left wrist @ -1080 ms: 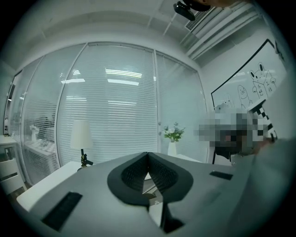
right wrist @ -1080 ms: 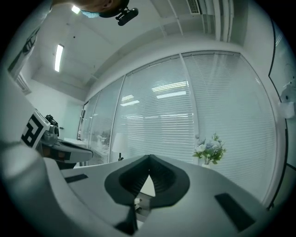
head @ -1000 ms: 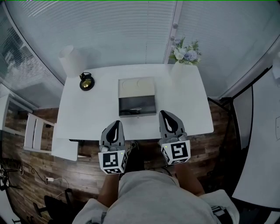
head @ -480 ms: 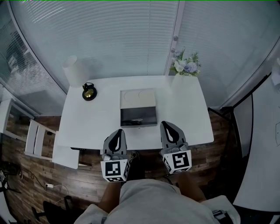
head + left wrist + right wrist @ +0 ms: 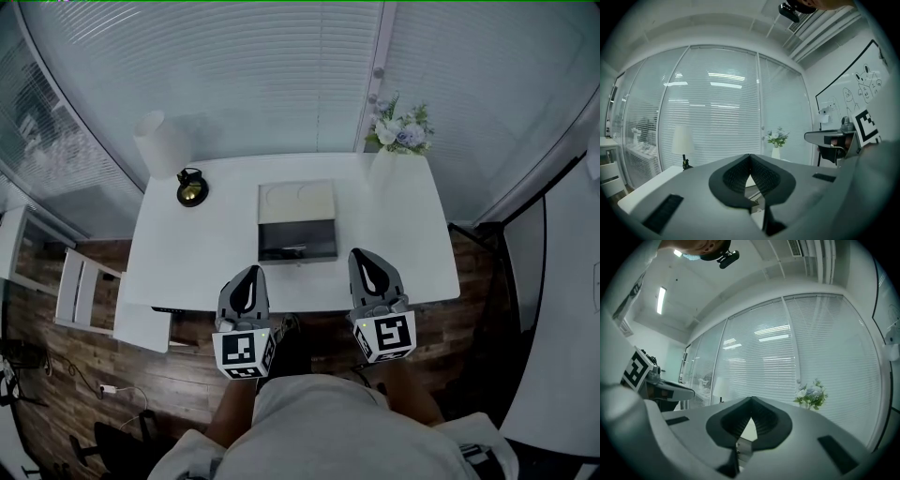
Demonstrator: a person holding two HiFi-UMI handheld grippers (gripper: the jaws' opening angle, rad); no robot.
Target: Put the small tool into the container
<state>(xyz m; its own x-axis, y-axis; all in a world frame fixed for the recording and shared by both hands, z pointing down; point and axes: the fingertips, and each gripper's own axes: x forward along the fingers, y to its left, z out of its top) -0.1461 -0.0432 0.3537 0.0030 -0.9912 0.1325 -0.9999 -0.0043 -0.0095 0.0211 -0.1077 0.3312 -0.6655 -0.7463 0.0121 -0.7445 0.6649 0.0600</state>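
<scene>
Little has moved since a second ago: your left claw [image 5: 248,273] and right claw [image 5: 362,257] hover at the worktop's [image 5: 202,258] near edge, both pinched together and empty. The small tool [image 5: 292,250] lies inside the open container [image 5: 296,201] ahead.

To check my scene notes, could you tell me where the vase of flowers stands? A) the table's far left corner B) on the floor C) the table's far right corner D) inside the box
C: in the head view the vase of flowers stands at the far right corner of the table.
</scene>
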